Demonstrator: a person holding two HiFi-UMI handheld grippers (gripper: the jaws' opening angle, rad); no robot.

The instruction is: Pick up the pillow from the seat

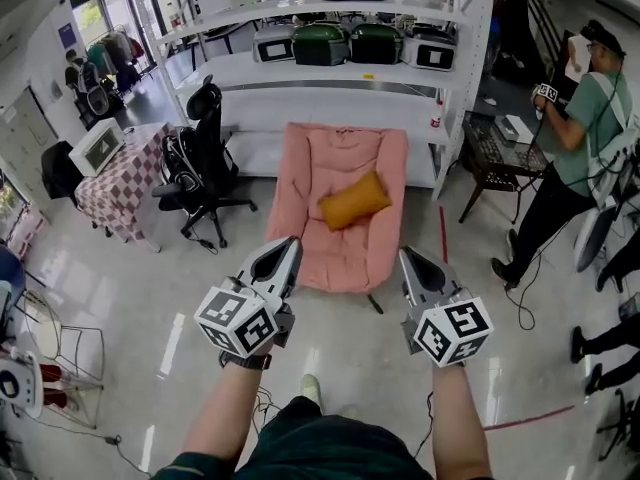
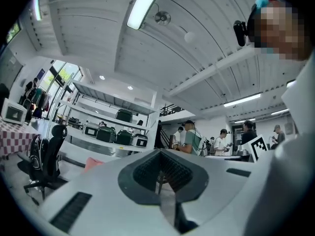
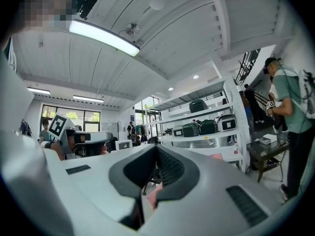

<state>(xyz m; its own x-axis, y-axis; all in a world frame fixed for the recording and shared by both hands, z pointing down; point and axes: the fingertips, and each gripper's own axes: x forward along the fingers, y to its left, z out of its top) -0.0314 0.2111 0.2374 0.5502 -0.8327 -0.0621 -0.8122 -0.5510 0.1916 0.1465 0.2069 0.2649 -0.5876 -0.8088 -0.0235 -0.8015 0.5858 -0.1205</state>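
An orange pillow [image 1: 354, 200] lies tilted on the middle of a pink floor seat [image 1: 340, 258], which leans against the white shelving. Both grippers are held level in front of the seat, short of its near edge and apart from the pillow. My left gripper [image 1: 291, 244] points at the seat's front left corner, jaws shut and empty. My right gripper [image 1: 407, 255] points at the front right corner, also shut with nothing in it. In the left gripper view the closed left gripper [image 2: 160, 154] fills the lower half, and a bit of the pink seat [image 2: 91, 163] shows beyond it.
A black office chair [image 1: 205, 158] stands left of the seat, beside a table with a checkered cloth [image 1: 125, 183]. White shelving [image 1: 330, 73] with green cases runs behind. A dark side table [image 1: 500, 153] and a standing person [image 1: 575, 158] are at the right.
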